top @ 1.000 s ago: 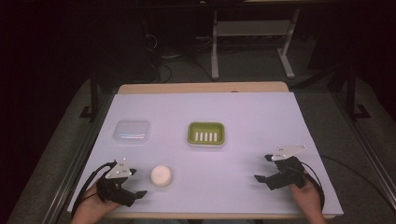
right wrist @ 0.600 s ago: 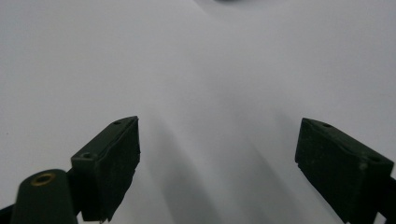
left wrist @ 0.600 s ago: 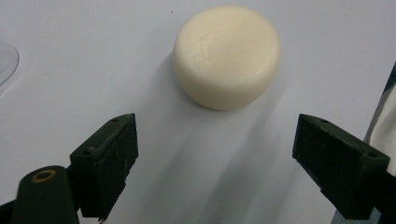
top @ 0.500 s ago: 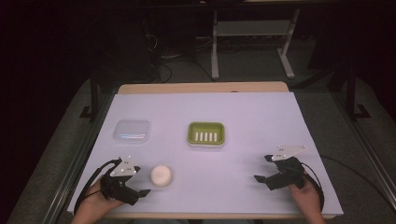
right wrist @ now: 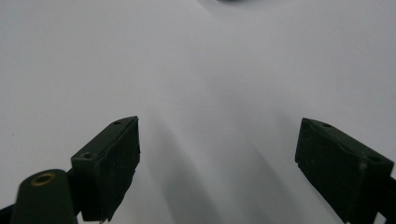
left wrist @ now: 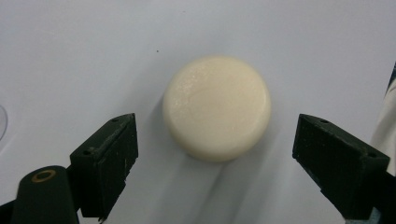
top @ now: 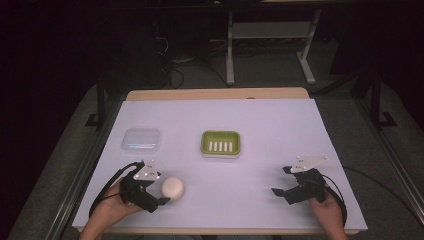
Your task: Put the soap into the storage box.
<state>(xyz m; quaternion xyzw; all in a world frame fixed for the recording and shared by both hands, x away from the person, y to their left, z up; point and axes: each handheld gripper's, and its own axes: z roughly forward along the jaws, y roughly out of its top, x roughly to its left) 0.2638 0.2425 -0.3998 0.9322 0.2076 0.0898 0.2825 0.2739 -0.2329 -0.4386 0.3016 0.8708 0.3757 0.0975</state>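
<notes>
White sheet-covered table with a wooden far edge, dark room behind, metal stand legs and cables on the floor past it. Round cream-white soap bar lies flat on the near left part of the table, also seen in the left gripper view. Left gripper, black with a grey plate on top, held in the person's left hand, sits just left of the soap with its tips reaching alongside it; in the left gripper view jaws are spread wide, soap just ahead of the gap and centred between them, neither jaw touching it. Right gripper, in the right hand, sits near right, well apart from the soap; right gripper view has jaws wide apart over bare white surface, holding nothing. Green rectangular slotted soap dish mid-table, empty. Clear plastic rectangular lid to its left, beyond the left gripper.
</notes>
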